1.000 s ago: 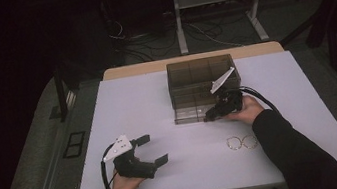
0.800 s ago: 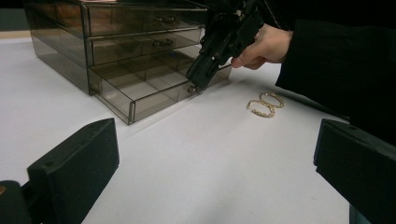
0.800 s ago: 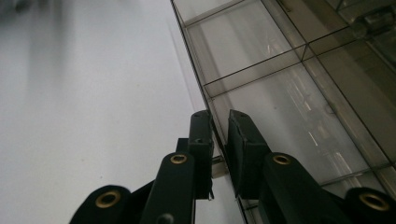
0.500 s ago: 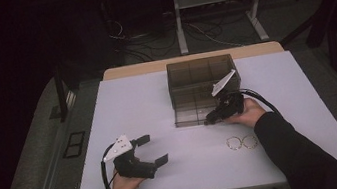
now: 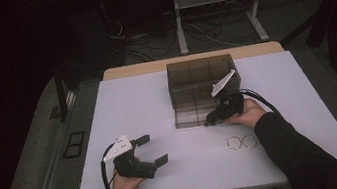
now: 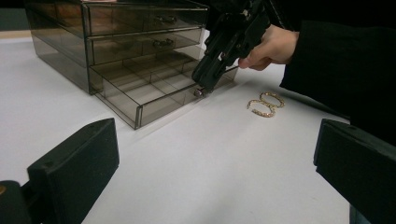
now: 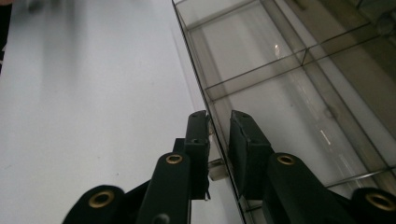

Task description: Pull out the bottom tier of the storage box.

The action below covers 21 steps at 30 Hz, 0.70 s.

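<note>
The right claw sat at the front wall of the pulled-out bottom drawer of a smoked clear acrylic drawer organiser. Its jaws straddled that thin wall, one outside and one inside. They had just been opening a little, and a sliver of gap showed beside each pad, so the hold looked slack rather than pinched. The drawer's small metal knob lay just below the outer jaw.

The empty drawer looked light and stiff, but its thin, glossy plastic would likely be slippery under the pads and could crack or scuff if squeezed hard. The knob, or the front wall right at the knob, seemed the best place to take hold, pulling straight along the runners so that the drawer would not jam or drag the light organiser across the white table.

Two gold hoop earrings lay behind the right claw, near the wrist. The left claw rested well apart with its jaws wide and empty.
</note>
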Motion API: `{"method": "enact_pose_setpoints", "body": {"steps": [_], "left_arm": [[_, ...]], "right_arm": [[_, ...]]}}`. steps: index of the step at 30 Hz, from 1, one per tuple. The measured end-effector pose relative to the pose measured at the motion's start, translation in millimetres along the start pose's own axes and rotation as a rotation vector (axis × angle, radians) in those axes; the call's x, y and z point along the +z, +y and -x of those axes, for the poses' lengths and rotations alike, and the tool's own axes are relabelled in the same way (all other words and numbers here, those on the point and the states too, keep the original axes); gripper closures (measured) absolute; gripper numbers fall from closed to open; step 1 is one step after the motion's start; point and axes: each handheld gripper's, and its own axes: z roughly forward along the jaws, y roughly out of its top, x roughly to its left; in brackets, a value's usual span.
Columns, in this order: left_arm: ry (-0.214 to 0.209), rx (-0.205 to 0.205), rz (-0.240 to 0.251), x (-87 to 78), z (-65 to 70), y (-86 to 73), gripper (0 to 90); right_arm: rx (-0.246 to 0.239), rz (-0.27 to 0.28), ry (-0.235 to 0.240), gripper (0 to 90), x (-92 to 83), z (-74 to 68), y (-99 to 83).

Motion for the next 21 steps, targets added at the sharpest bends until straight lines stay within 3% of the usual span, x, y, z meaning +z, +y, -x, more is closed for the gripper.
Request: {"method": "enact_pose_setpoints", "body": {"steps": [7, 21], "left_arm": [[0.000, -0.001, -0.001, 0.2, 0.4, -0.1, 0.0], [0.002, -0.002, 0.005, -1.1, 0.3, -0.1, 0.0]], "right_arm": [[0.013, 0.037, -0.009, 72.7, -11.5, -10.1, 6.5], [0.023, 0.019, -0.056, 66.0, -37.4, -35.7, 7.1]]}}
